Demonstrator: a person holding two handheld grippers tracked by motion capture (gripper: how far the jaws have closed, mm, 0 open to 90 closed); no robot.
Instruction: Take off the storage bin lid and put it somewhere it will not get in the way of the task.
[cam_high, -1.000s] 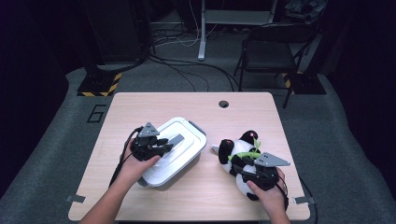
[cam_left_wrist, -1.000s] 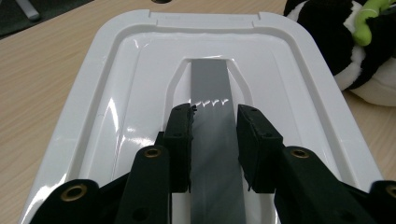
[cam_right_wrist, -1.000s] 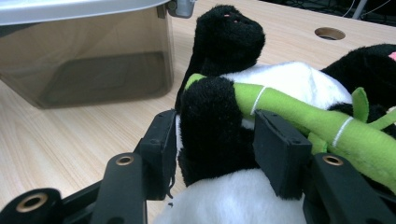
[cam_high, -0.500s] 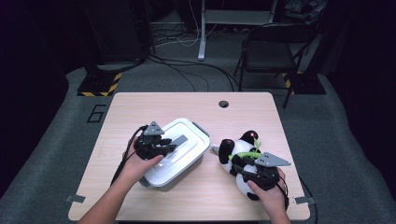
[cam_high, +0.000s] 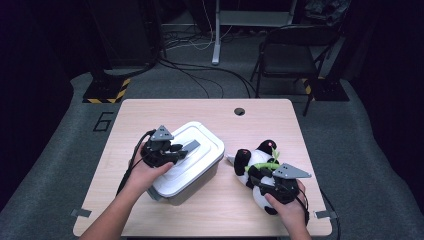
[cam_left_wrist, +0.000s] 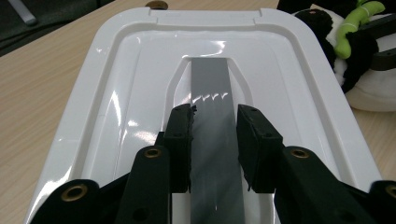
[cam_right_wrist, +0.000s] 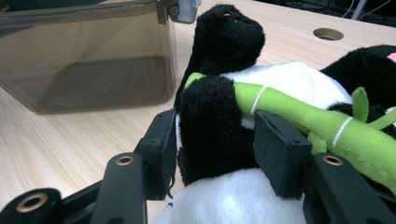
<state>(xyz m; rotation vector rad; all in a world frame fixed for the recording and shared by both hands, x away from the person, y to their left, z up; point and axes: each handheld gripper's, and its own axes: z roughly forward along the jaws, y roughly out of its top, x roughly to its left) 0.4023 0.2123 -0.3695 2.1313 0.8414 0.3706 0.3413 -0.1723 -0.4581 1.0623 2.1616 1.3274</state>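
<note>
Lidded white bin (cam_high: 192, 160) beside plush panda (cam_high: 257, 167)

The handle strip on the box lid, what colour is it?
Grey, set in the white lid; the handle strip shows best in the left gripper view.

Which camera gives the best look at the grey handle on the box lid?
The left gripper view: the grey handle runs up its middle. In the high view it is a small strip. The right gripper view faces the box's smoky wall.

tool (cam_right_wrist: 214, 140) gripping plush panda (cam_right_wrist: 261, 88), smoky bin (cam_right_wrist: 88, 51)
</note>
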